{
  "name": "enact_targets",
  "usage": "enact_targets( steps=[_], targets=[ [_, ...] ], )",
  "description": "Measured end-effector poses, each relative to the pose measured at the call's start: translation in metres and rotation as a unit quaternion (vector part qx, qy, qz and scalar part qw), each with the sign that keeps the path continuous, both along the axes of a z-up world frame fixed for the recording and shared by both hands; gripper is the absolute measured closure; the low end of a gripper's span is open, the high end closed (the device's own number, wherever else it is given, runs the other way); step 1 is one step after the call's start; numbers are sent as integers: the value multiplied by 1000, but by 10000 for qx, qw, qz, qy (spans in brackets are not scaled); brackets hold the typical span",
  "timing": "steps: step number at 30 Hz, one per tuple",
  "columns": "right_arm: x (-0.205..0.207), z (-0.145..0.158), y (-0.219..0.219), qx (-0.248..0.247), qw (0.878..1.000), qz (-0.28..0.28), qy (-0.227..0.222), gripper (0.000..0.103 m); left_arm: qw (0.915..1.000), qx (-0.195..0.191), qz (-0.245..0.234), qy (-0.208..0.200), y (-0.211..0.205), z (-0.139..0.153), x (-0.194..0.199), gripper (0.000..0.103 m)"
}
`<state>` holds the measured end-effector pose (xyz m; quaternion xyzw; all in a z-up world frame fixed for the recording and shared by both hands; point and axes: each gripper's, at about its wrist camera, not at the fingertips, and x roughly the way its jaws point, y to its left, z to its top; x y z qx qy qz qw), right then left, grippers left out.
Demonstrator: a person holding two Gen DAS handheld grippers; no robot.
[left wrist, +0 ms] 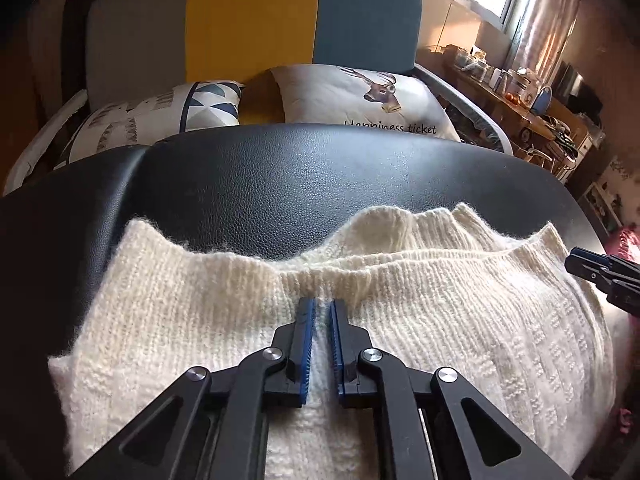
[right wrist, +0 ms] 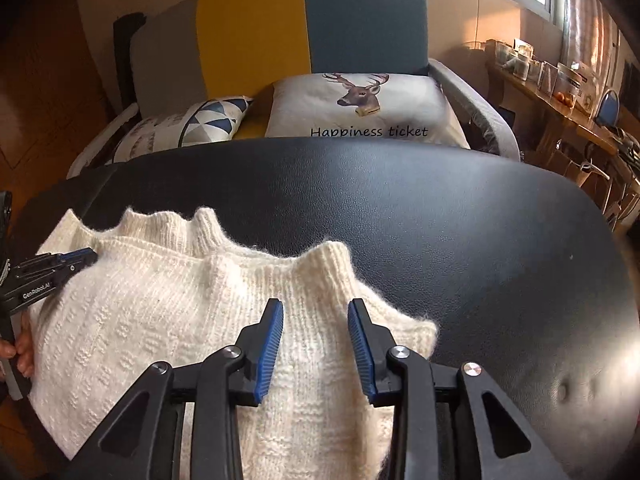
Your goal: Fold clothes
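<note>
A cream knitted sweater (left wrist: 440, 312) lies folded in layers on a black leather surface (left wrist: 320, 176). My left gripper (left wrist: 321, 308) has its blue pads nearly together, pinching a puckered ridge of the knit near the sweater's far edge. From the right wrist view it shows at the left (right wrist: 90, 256), low on the sweater (right wrist: 160, 312), with a hand behind it. My right gripper (right wrist: 316, 308) stands open above the sweater's right part, fabric showing between its fingers without being clamped. Its tips enter the left wrist view at the right edge (left wrist: 576, 264).
Beyond the black surface (right wrist: 480, 240) stands a grey, yellow and blue sofa (right wrist: 280, 32) with a deer cushion (right wrist: 360, 104) and a triangle-pattern cushion (right wrist: 212, 120). A cluttered wooden table (right wrist: 568, 108) stands at the right under a window. The black surface shows bare to the right of the sweater.
</note>
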<state>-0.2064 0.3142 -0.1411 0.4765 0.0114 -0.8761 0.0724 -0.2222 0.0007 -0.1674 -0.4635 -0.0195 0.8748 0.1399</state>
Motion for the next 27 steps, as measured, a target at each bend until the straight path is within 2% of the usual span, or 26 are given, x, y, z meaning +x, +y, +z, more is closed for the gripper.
enact_targets(
  steps=[1,5,9,11,13,15,19,23,27],
  targets=[
    [-5,-4,-3,146,9999,39,-78,68,10000,37,10,-19,0,-1,-1,93],
    [-15,-22,-7,1270,9918,-171,7,71,10000,35,-21,7,0,-2,0,93],
    [-13,-26,19,639,9968,-484,-59,68,9999,125,-8,25,-3,-4,2,93],
    [-12,-23,18,651,9970,-411,-70,67,9997,224,13,-66,-5,-1,1,93],
    [-9,-14,16,596,9974,-392,-116,67,9983,547,123,-177,-15,6,1,89],
    [-2,-1,14,603,9974,-383,23,67,9951,919,286,-244,-30,15,4,86],
    [18,29,3,127,9993,-173,304,65,9877,1399,693,55,-81,42,32,75],
    [47,36,-21,-387,9985,242,316,65,9844,1413,1029,221,-143,56,66,63],
    [67,24,-46,-607,9966,544,108,65,9861,1286,1048,20,-181,44,103,61]
  ],
)
